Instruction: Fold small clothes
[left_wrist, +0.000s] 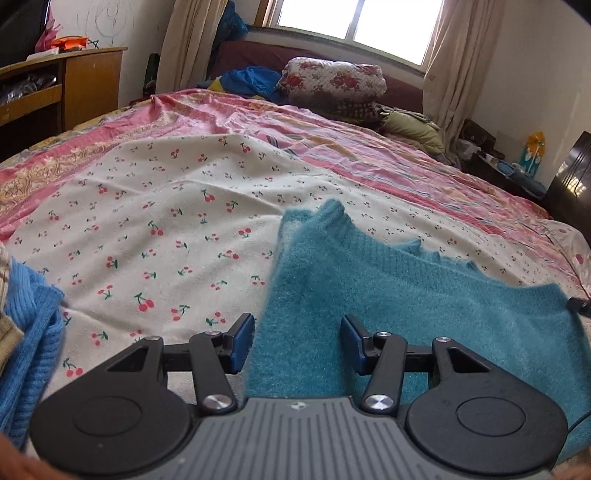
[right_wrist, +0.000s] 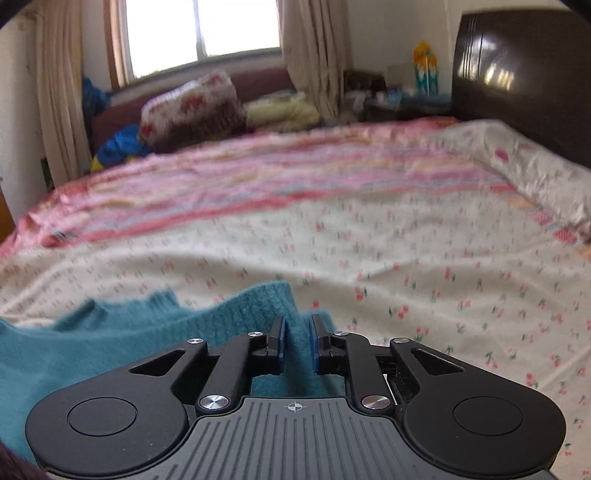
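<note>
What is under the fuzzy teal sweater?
The teal sweater lies on a white cherry-print sheet spread over the bed. The sheet shows all around it, but anything directly beneath the sweater is covered and cannot be seen.

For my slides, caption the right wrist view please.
Right gripper pinching a fold of the teal sweater above the cherry-print sheet.

Blown-out window (left_wrist: 354, 22) daylight; right view seemingly motion-blurred; fisheye-bent edges
</note>
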